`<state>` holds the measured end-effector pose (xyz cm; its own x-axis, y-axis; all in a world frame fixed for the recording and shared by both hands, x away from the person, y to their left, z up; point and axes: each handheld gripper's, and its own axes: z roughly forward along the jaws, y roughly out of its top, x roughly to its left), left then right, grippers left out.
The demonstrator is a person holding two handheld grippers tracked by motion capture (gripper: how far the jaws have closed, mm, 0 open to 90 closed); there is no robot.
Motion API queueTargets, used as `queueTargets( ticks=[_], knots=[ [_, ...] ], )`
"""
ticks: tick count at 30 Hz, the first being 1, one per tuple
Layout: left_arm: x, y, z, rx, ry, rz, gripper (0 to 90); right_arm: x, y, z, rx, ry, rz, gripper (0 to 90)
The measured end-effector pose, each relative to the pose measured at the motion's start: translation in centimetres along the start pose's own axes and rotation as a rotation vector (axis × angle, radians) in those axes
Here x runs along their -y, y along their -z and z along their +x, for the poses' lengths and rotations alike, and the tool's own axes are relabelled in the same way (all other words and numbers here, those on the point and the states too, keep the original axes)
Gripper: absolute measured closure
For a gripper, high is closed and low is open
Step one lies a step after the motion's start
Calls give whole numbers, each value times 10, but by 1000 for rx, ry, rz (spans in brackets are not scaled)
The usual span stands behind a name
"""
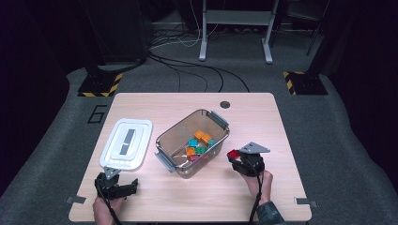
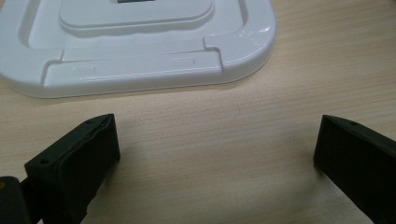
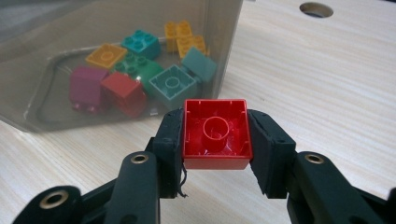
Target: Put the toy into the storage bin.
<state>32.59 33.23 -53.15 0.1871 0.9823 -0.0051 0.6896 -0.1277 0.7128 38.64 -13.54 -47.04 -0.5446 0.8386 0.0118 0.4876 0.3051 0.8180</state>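
While the left gripper (image 1: 123, 186) rests low on the wooden table (image 1: 244, 117) with its jaws wide apart and nothing between them, the right gripper (image 1: 236, 157) holds a red building block (image 3: 215, 134) just to the right of a clear plastic box (image 1: 176, 132). In the right gripper view the two black pads press on opposite sides of the block — its hollow underside, with one round tube inside, faces the camera. The block sits above the tabletop, close to the box's near wall but apart from it. Inside the box lie more blocks (image 3: 144, 70) — orange, teal, green, purple and red — gathered toward one end. A white lid (image 2: 135, 51) lies flat on the table left of the box, just in front of the left gripper's open jaws, not touching them. A person's hands come in from the bottom edge of the high view.
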Motion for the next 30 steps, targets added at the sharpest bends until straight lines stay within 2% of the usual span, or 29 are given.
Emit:
queueTargets(
  ticks=[11,23,30],
  knots=[
    [0,0,0,0,-1,0,0,-22,14,-3,4,20,-36,581],
    [0,0,0,0,0,0,0,-46,30,-6,29,51,-82,581],
    [0,0,0,0,0,0,0,-60,37,-6,21,56,-109,582]
  ],
)
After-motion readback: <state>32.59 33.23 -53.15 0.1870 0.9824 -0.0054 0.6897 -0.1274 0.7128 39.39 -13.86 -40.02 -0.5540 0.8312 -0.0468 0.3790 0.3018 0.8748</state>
